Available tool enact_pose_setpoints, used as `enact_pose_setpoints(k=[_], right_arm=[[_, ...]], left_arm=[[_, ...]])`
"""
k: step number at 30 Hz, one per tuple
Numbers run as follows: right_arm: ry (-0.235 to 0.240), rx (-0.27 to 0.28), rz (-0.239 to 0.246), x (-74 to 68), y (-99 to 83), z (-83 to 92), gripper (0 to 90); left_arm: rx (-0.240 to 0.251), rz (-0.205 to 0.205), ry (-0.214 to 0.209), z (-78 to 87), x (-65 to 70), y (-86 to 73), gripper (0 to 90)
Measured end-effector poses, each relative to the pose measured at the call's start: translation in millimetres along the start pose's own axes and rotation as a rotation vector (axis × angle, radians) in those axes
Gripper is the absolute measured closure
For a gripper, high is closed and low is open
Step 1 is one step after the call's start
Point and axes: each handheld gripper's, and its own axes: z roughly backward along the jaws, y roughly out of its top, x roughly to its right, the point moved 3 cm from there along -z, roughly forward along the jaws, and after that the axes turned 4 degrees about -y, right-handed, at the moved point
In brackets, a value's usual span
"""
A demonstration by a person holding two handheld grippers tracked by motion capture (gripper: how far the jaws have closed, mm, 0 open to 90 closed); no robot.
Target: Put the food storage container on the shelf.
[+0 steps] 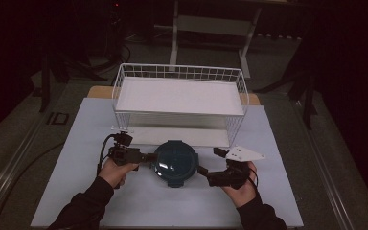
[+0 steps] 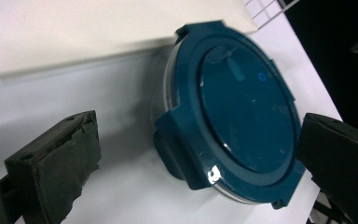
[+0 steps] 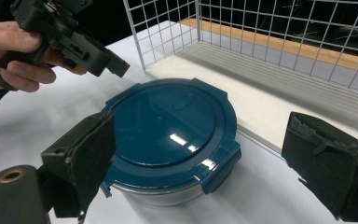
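On the left of the high view, the left claw [image 1: 149,156] comes in level from a hand [image 1: 116,170] and points right at the box [image 1: 175,162], its tips right at the box's left rim. In the left gripper view its jaws stand wide apart, one pad [image 2: 63,161] at lower left on the bare desk side, the other at the right edge past the far rim of the box [image 2: 233,109]; whether either pad touches the box I cannot tell, and it has hold of nothing. The box is round, with a dark teal lid held by clips over a clear body, and it sits on the white desk [image 1: 86,191] just in front of the wire rack [image 1: 179,96], between the two claws. To its right, the right claw [image 1: 210,165] points left toward the box and stands fully open. In the right gripper view its pads are spread on either side of the box [image 3: 170,128], the left pad [image 3: 91,156] just beside the lid's near rim and the other well off to the right, gripping nothing. The left claw [image 3: 107,58] hovers beyond the box's far rim in that view.
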Motion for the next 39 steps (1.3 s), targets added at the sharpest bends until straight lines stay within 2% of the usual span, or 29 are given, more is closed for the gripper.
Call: enact_pose_setpoints(k=[3,4,6,8,13,15,16,18,20,23,25,28,33,37,39], right_arm=[[0.004,-0.012,0.007,-2.2,-1.6,-0.6,9.6],[0.012,-0.016,0.005,-2.2,-2.1,-1.4,9.7],[0.016,-0.023,-0.004,-1.9,-3.4,-2.2,10.0],[0.019,-0.032,-0.010,-2.1,-4.4,-3.2,10.1],[0.028,-0.038,-0.016,-1.9,-5.7,-3.1,11.9],[0.027,-0.036,-0.015,-1.5,-5.8,-2.4,12.1],[0.027,-0.037,-0.014,-1.4,-5.9,-2.3,12.1],[0.026,-0.039,-0.013,-1.4,-6.5,-2.3,12.2],[0.026,-0.042,-0.015,-0.6,-7.5,-2.5,12.2],[0.022,-0.045,-0.016,0.6,-8.9,-2.3,12.3],[0.019,-0.048,-0.017,1.8,-9.8,-2.2,12.3],[0.010,-0.049,-0.018,3.7,-10.7,-1.4,12.4],[0.019,-0.053,-0.052,7.9,-12.4,-1.4,13.3],[0.036,-0.075,-0.131,14.7,-15.6,-4.3,15.9],[0.075,-0.089,-0.200,17.8,-17.5,-6.3,16.7]], left_arm=[[-0.015,0.052,-0.039,-1.7,-5.3,-1.0,5.4],[-0.017,0.071,-0.040,-2.5,-7.1,-1.1,7.6],[-0.023,0.113,-0.055,-4.5,-10.1,-1.3,16.4],[-0.039,0.129,-0.059,-7.2,-13.2,-1.7,18.5],[-0.069,0.197,-0.103,-13.9,-19.5,-3.6,29.3],[-0.081,0.220,-0.136,-15.7,-21.8,-4.6,33.2],[-0.091,0.234,-0.136,-17.0,-22.7,-5.2,35.2],[-0.108,0.240,-0.145,-19.4,-25.7,-7.0,41.7],[-0.112,0.264,-0.187,-20.9,-29.1,-8.0,45.1],[-0.120,0.279,-0.231,-22.0,-30.5,-8.3,51.1],[-0.123,0.297,-0.254,-23.3,-32.4,-8.2,51.3],[-0.134,0.303,-0.287,-24.4,-35.8,-8.3,51.8],[-0.121,0.302,-0.305,-24.4,-38.2,-10.2,53.1],[-0.109,0.287,-0.302,-23.2,-36.7,-11.5,53.7],[-0.101,0.272,-0.296,-22.4,-34.3,-12.2,53.8]])
